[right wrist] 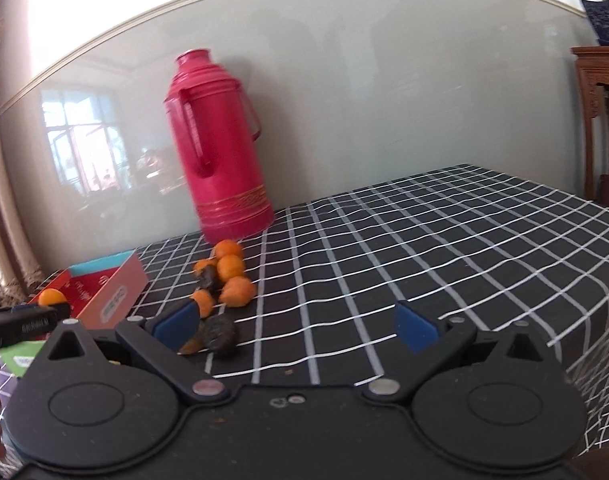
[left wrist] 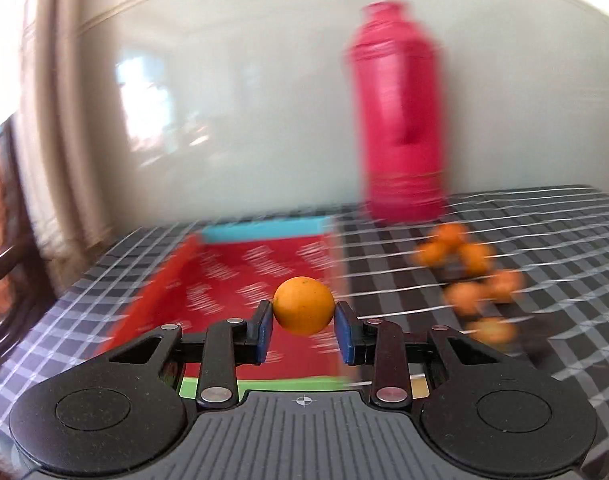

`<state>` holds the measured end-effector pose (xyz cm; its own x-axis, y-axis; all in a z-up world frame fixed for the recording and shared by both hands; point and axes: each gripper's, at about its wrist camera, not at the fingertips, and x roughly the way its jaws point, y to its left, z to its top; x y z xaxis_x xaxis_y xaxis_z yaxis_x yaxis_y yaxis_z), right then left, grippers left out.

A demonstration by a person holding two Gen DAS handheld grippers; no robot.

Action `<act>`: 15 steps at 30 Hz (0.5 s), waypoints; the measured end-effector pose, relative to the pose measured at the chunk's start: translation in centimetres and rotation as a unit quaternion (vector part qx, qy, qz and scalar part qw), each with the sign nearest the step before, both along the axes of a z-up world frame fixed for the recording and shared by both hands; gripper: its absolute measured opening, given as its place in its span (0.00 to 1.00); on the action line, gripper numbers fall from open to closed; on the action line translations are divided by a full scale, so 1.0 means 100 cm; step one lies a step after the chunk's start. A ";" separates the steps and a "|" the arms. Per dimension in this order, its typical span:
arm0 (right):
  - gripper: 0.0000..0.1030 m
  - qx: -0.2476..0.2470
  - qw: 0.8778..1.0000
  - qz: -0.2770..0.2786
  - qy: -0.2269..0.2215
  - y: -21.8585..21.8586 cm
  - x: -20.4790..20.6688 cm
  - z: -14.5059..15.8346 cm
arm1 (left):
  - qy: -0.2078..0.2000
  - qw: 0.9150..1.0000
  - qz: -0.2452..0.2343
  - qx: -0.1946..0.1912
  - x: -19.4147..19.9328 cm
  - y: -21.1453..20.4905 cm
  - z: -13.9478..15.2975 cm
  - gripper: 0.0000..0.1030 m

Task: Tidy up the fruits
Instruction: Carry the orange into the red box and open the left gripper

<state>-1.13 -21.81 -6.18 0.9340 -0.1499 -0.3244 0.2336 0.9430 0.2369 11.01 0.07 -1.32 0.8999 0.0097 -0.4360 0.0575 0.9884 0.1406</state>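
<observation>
My left gripper [left wrist: 303, 320] is shut on a small orange [left wrist: 303, 305] and holds it above the red box [left wrist: 240, 272], near its right wall. The right wrist view shows that orange [right wrist: 51, 297] over the box [right wrist: 104, 296] at the far left. Several small oranges [left wrist: 468, 276] lie in a loose pile on the checked cloth right of the box; the pile also shows in the right wrist view [right wrist: 230, 276], along with dark wrinkled fruits [right wrist: 220, 336]. My right gripper [right wrist: 296, 324] is open and empty, low over the cloth just right of the pile.
A tall red thermos [right wrist: 216, 148] stands against the glossy wall behind the pile; it also shows in the left wrist view [left wrist: 400, 120]. The black checked tablecloth [right wrist: 444, 248] stretches to the right. A wooden stand [right wrist: 600, 120] is at the far right.
</observation>
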 end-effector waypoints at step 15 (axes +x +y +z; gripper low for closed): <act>0.89 -0.081 0.984 0.160 0.019 0.096 0.048 -0.009 | 0.034 0.992 0.111 -0.058 0.018 0.074 -0.001 0.72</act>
<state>3.72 -12.18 -7.10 0.9297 0.0977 -0.3552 -0.0762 0.9943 0.0741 12.79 7.46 -1.40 0.8493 0.1508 -0.5059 -0.1582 0.9870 0.0286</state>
